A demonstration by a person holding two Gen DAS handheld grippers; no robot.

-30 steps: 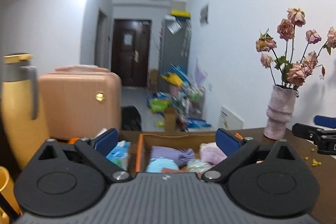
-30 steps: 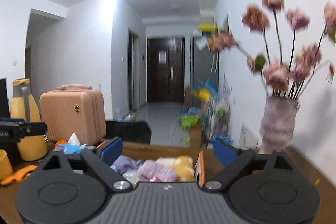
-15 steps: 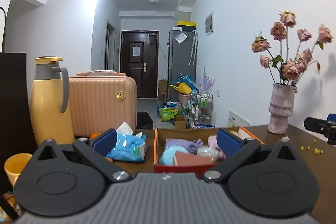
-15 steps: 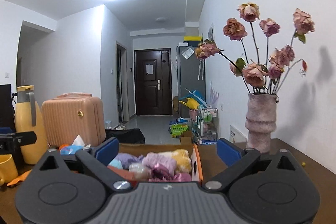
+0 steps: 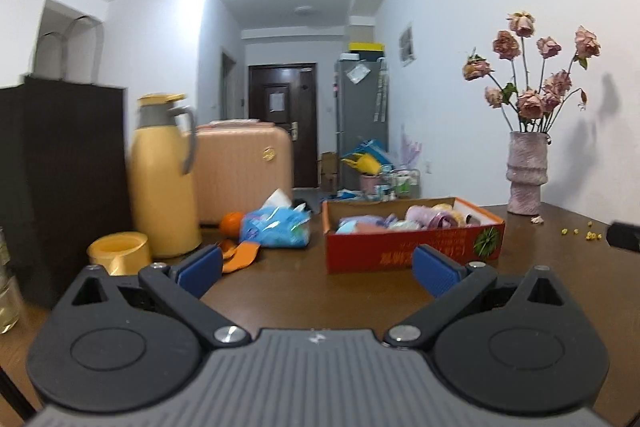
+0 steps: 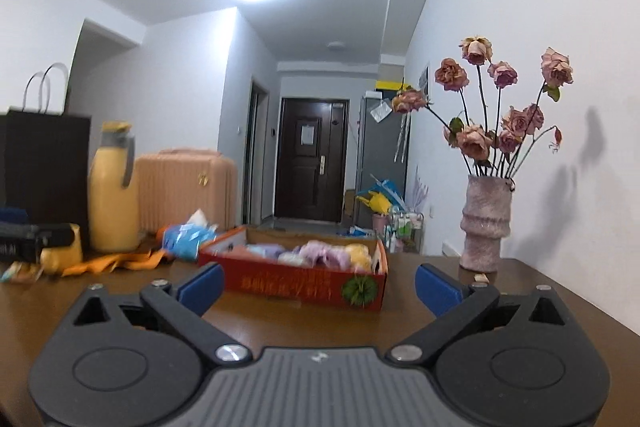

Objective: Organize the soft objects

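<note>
Both grippers held back from the filled box, jaws wide and empty.

A shallow red cardboard box (image 5: pixel 414 247) sits mid-table on the dark brown wooden table (image 5: pixel 320 291), packed with soft bundles in lilac, pale blue and yellow (image 6: pixel 320 253), gathered there so they stay together and do not spread over the tabletop. The left gripper (image 5: pixel 318 267) and the right gripper (image 6: pixel 318 281) both hover on the near side of the box, blue pads spread far apart with nothing between them, which reads as a pause after dropping things in, though I would not swear to it. To the left lie a crinkled blue tissue pack (image 5: pixel 276 227) and an orange cloth scrap (image 5: pixel 240 255), possibly next to be sorted. A tall yellow thermos jug (image 5: pixel 164 175) stands far left; a pink textured vase of dried roses (image 6: pixel 484 223) stands far right, clear of the work.
</note>
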